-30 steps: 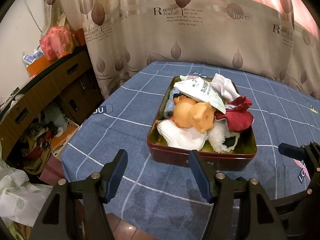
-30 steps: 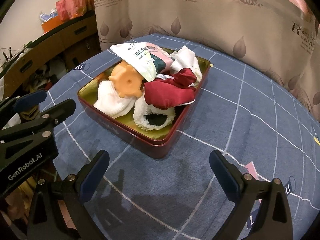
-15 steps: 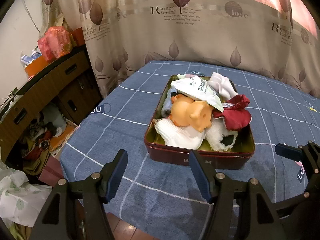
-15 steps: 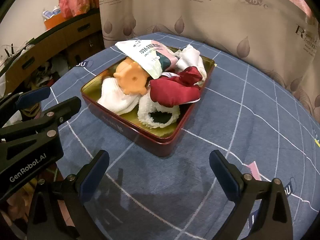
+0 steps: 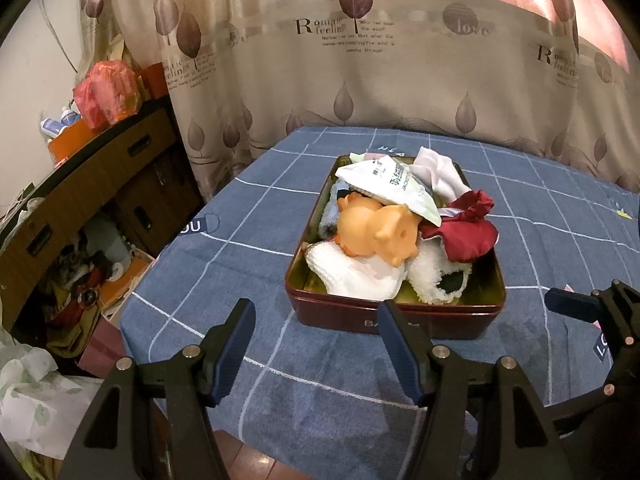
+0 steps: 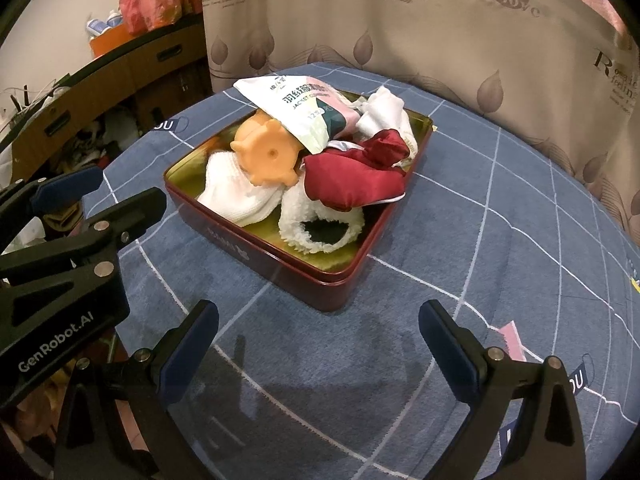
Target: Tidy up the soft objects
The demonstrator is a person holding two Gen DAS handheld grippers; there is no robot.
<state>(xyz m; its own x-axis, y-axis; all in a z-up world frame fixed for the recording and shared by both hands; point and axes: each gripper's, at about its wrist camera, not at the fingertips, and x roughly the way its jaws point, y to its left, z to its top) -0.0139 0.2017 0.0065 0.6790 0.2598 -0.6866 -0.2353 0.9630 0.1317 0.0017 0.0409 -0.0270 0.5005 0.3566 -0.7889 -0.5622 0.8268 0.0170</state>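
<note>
Ahead, tin of soft objects (image 5: 394,314), beyond left gripper (image 5: 316,344) and right gripper (image 6: 320,344), both wide, empty.

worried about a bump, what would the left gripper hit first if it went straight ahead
Most likely the near wall of the dark red tin, just ahead of the open left gripper; depth is hard to judge through the fisheye.

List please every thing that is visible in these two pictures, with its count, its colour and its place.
Tin box: one, dark red outside, gold inside, on the tablecloth.
Rubber toy: one, orange, on top of the pile in the box.
Pouch: one, dark red satin, right side of the box.
Wipes packet: one, white and green, leaning across the pile.
Cloths: several, white, in the box.
Tablecloth: one, blue with white lines.
Curtain: beige with leaves, behind.
Cabinet: brown, far left.
Left gripper: open, empty.
Right gripper: open, empty.
</note>
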